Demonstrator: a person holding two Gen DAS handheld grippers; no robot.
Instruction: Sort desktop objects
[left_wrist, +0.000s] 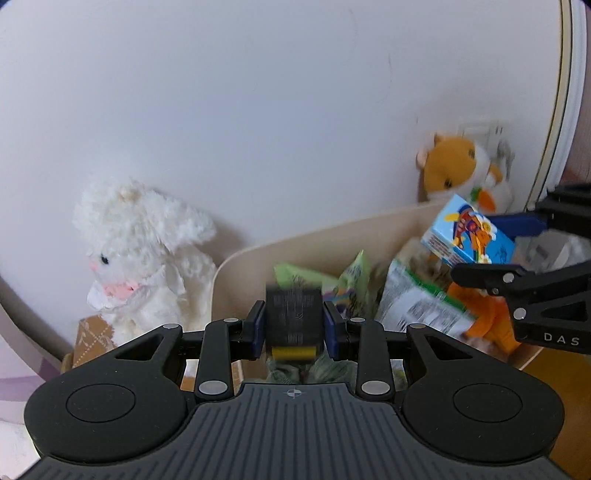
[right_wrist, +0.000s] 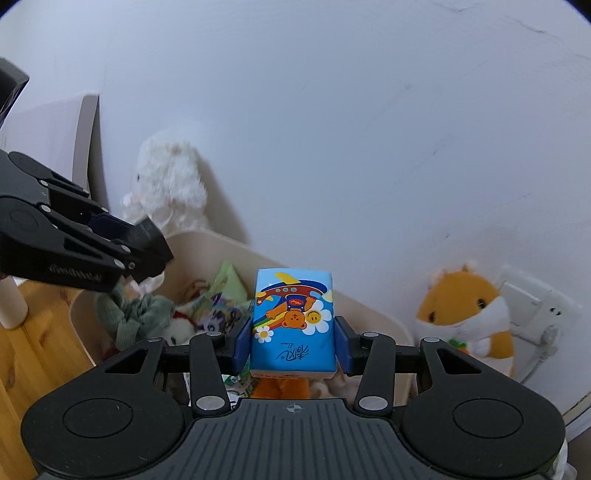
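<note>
Wooden desk against a white wall

The wooden desktop (right_wrist: 33, 343) carries a cream storage bin (left_wrist: 314, 236) heaped with packets and soft toys. A white plush lamb (left_wrist: 140, 251) sits left of the bin and an orange hamster plush (right_wrist: 469, 314) right, both against the wall.

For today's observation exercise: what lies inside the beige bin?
Inside the beige bin: green snack packets, a grey-green cloth, an orange plush. The grippers hide what lies beneath.
</note>
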